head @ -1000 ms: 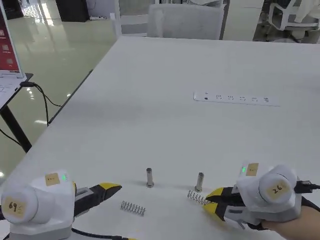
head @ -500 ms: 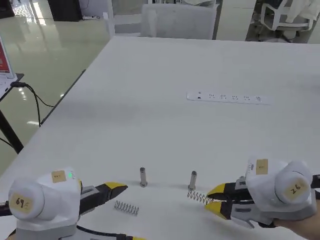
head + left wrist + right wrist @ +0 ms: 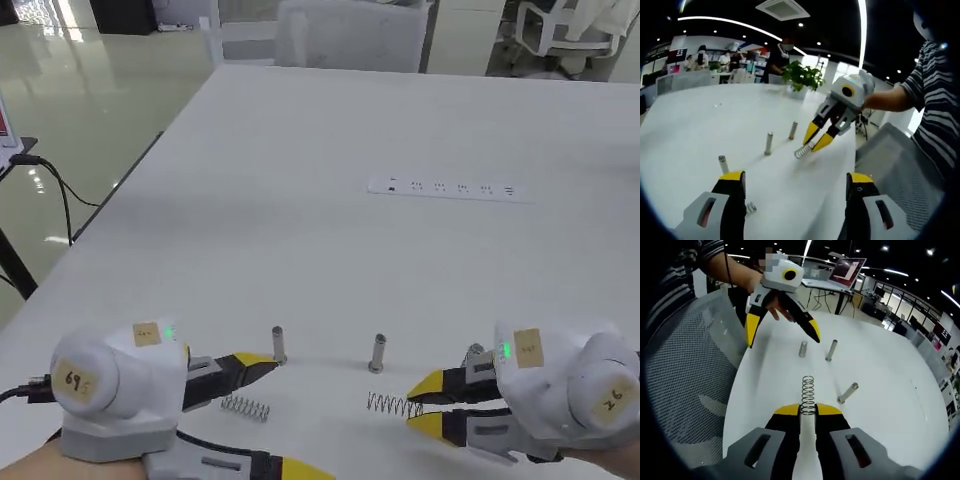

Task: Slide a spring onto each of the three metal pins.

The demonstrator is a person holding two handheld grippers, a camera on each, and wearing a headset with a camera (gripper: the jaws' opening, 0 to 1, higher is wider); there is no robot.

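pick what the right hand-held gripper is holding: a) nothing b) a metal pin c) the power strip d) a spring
D: in the right gripper view the right hand-held gripper has its jaws shut on one end of a spring, which sticks out ahead of it, while the nearest metal pin stands apart from it, ungripped.

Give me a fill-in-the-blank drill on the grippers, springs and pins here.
The right gripper is shut on one end of a ____.
The left gripper has its jaws ____.
____ metal pins stand upright on the table.
A loose spring lies on the table nearest the ____ gripper.
Missing: spring, open, three, left.
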